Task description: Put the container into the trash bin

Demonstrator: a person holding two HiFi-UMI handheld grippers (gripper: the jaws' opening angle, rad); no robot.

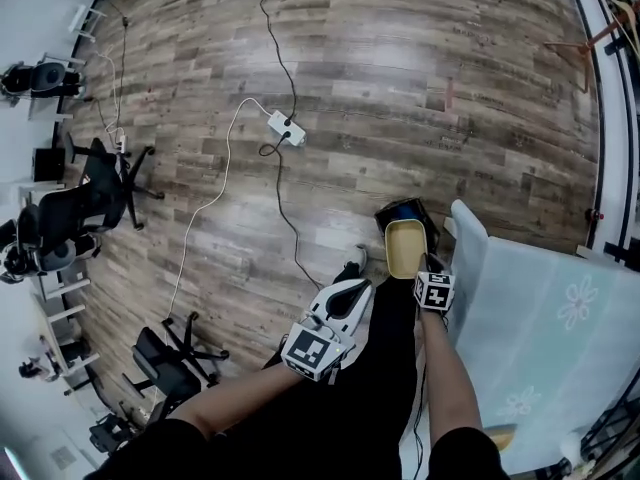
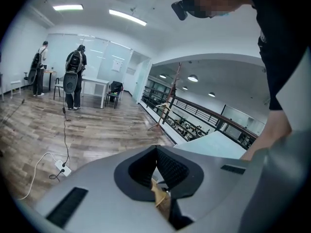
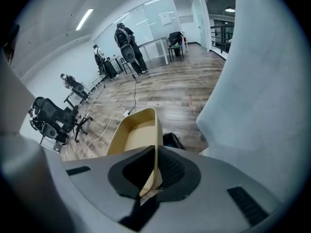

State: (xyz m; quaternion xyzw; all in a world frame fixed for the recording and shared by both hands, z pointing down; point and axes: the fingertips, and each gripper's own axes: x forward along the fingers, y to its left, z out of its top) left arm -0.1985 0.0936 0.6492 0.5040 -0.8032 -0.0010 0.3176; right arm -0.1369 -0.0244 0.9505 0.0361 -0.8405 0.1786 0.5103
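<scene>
In the head view my right gripper (image 1: 428, 265) holds a tan, open oblong container (image 1: 404, 248) by its near end wall, just above a black trash bin (image 1: 405, 211) on the wooden floor. In the right gripper view that gripper (image 3: 156, 165) is shut on the container (image 3: 133, 130) wall, and the black-bagged bin (image 3: 171, 140) shows below and beyond it. My left gripper (image 1: 345, 293) hangs lower left of the container, apart from it. The left gripper view shows that gripper (image 2: 156, 165) shut, with a small tan scrap low between the pads.
A table under a pale blue cloth (image 1: 540, 328) stands right beside the bin. A white power strip (image 1: 285, 128) and cables lie on the floor ahead. Office chairs (image 1: 100, 193) stand at the left. Two people (image 2: 73, 79) stand far off by a desk.
</scene>
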